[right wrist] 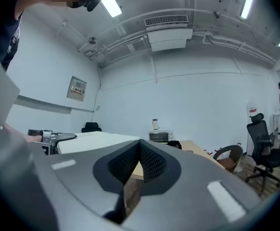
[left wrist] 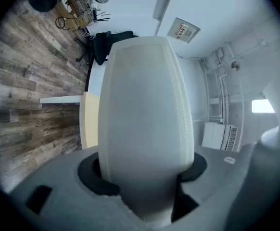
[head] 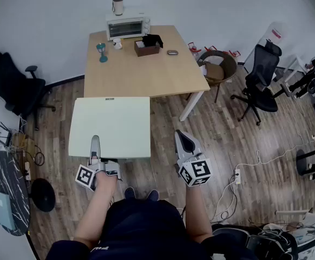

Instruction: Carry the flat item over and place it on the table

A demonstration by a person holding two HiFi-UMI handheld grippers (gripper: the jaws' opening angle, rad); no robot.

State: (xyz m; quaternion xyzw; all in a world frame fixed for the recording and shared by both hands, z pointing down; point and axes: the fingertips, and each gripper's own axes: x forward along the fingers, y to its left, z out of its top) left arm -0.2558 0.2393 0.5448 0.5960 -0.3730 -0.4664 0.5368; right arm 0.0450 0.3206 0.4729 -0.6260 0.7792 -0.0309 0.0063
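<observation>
Now: white board carried toward the tabletop

The left tongs (head: 95,143) are clenched on the near edge of the white board (head: 114,123). The board juts forward from them, roughly level, probably so it can go down flat on the wooden tabletop (head: 141,72) ahead. The right tongs (head: 183,141) are closed on nothing, beside the board's right edge and clear of it.

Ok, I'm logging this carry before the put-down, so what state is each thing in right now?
white board: held flat in the air, not on the table.
left gripper: shut on the white board's near edge.
right gripper: shut, empty, clear of the board.
table: board not yet on it.
toaster oven: door closed, at the table's far edge.
</observation>
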